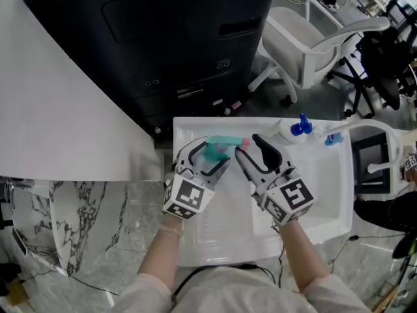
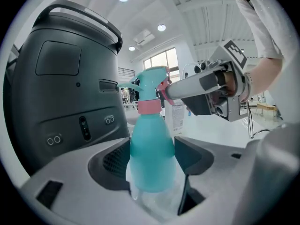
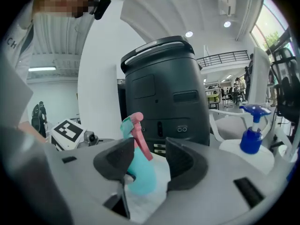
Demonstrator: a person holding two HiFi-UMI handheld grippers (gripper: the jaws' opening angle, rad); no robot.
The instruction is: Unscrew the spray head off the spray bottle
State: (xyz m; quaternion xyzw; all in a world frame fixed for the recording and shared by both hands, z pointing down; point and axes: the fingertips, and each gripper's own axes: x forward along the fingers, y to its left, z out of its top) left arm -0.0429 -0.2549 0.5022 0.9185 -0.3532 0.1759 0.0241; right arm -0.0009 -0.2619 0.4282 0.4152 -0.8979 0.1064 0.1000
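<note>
Left gripper [image 2: 152, 161]: jaws pressed onto the lower body of the teal spray bottle [image 1: 217, 147], one pad on each side; the bottle is carried over the white tray [image 1: 326, 194]. Right gripper [image 3: 151, 158]: jaws spread, with the spray head [image 3: 135, 131] and its pink trigger standing between them. The left-hand pad is seen close against the bottle and the other pad is clear of it, so no grip is judged to be made yet. The pink collar [image 2: 150, 107] is seated at the neck, so the head is taken as still screwed on. Step in hand: the head is being engaged for unscrewing while the body is braced. Next move, as judged: the right jaws are to be closed on the head or collar, not the trigger alone, then turned against the left hold. A second bottle with a blue spray head [image 3: 252, 135] is noted farther off on the tray, and a dark cabinet [image 3: 164, 93] behind.
</note>
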